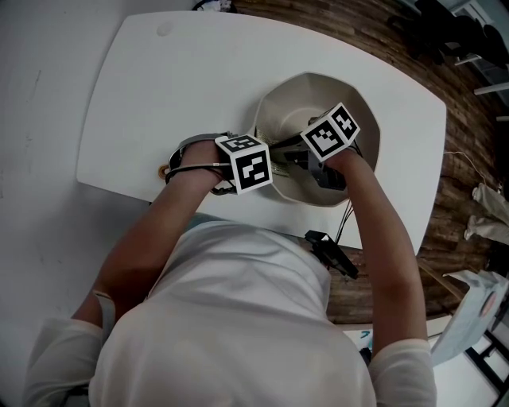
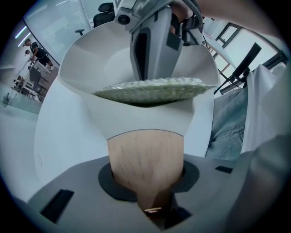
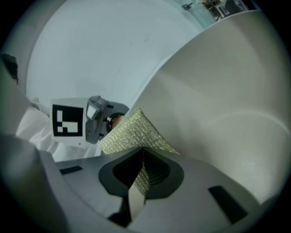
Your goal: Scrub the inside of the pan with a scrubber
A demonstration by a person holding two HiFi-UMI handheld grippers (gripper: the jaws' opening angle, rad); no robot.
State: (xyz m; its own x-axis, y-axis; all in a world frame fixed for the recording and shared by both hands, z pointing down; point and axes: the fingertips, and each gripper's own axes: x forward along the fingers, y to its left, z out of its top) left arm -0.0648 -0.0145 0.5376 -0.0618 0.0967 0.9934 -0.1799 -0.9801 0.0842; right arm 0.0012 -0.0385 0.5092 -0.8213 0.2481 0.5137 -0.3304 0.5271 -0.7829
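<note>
Pan point(image 1: 318, 103) on white table point(image 1: 175, 95); wooden handle point(image 2: 145, 154) at its 9 o'clock, clamped by left gripper point(image 2: 148, 182). Right gripper point(image 3: 141, 182) pinches green scrubber point(image 3: 129, 132) against the inner wall near 6 o'clock. Scrubbing looks underway; how much is left is unclear.

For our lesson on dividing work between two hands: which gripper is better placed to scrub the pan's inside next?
Right. The right gripper is shut on the scrubber, which lies inside the pan; the left gripper clamps the wooden handle, steadying the pan.

White table point(image 1: 159, 95), wood floor point(image 1: 334, 20), blk office chair point(image 2: 103, 12)
</note>
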